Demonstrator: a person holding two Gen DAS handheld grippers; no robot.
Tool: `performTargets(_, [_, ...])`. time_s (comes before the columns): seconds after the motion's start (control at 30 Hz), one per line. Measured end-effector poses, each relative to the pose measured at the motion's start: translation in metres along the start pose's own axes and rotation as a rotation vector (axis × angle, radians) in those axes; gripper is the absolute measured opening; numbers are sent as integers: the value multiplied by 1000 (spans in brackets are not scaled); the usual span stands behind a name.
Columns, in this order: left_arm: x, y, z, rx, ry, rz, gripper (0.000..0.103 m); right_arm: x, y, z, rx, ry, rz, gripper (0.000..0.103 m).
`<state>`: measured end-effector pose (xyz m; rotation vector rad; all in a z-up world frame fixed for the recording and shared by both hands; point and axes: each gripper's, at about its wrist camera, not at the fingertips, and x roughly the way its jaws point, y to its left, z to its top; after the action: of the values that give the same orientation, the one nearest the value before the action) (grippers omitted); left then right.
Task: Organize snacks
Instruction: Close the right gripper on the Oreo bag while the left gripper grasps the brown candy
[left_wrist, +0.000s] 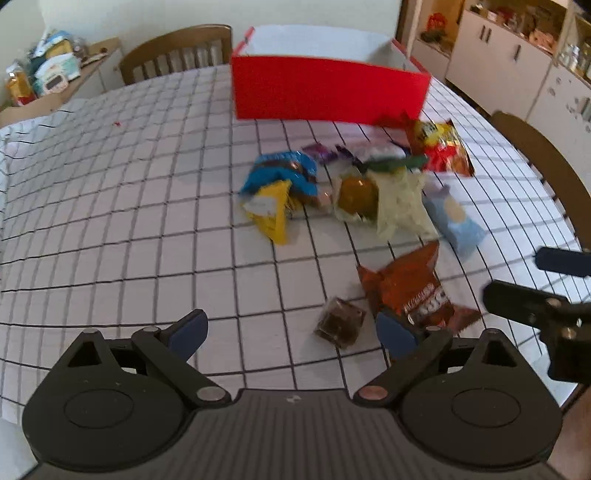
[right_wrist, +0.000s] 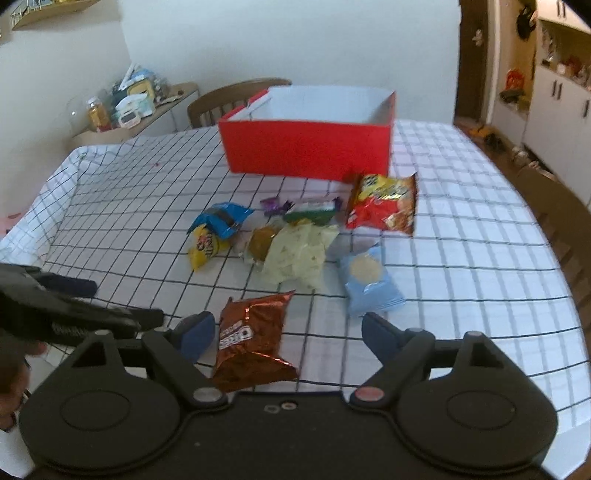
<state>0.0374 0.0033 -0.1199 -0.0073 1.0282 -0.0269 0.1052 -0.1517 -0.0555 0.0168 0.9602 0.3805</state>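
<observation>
A red box (left_wrist: 328, 90) (right_wrist: 308, 149) stands open and empty at the far side of the checked tablecloth. Several snack packs lie in front of it: a brown Oreo bag (left_wrist: 410, 291) (right_wrist: 251, 341), a small dark square pack (left_wrist: 340, 321), a light blue pack (left_wrist: 456, 218) (right_wrist: 369, 284), a pale green bag (left_wrist: 400, 201) (right_wrist: 299, 253), a red-yellow bag (left_wrist: 441, 146) (right_wrist: 384, 203), and a blue and yellow bag (left_wrist: 279, 188) (right_wrist: 218, 229). My left gripper (left_wrist: 291, 328) is open, low over the table left of the Oreo bag. My right gripper (right_wrist: 288, 332) is open around the Oreo bag, not closed on it.
Wooden chairs stand behind the table (left_wrist: 177, 51) and at its right (left_wrist: 546, 162). A side shelf with jars and boxes (right_wrist: 129, 103) is at the back left. Cabinets (right_wrist: 557, 96) line the right wall. The right gripper shows in the left wrist view (left_wrist: 546, 295).
</observation>
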Motion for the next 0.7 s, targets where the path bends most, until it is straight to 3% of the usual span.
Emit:
performTargets(0.43, [45, -8, -6, 41, 60, -67, 77, 55, -2, -1, 118, 146, 114, 73])
performTargets(0.5, [50, -7, -6, 39, 67, -69, 70, 62, -2, 0, 130, 162, 115, 71])
performTargets(0.7, [55, -8, -4, 39, 64, -103, 63, 76, 0, -2, 172, 212, 120, 60])
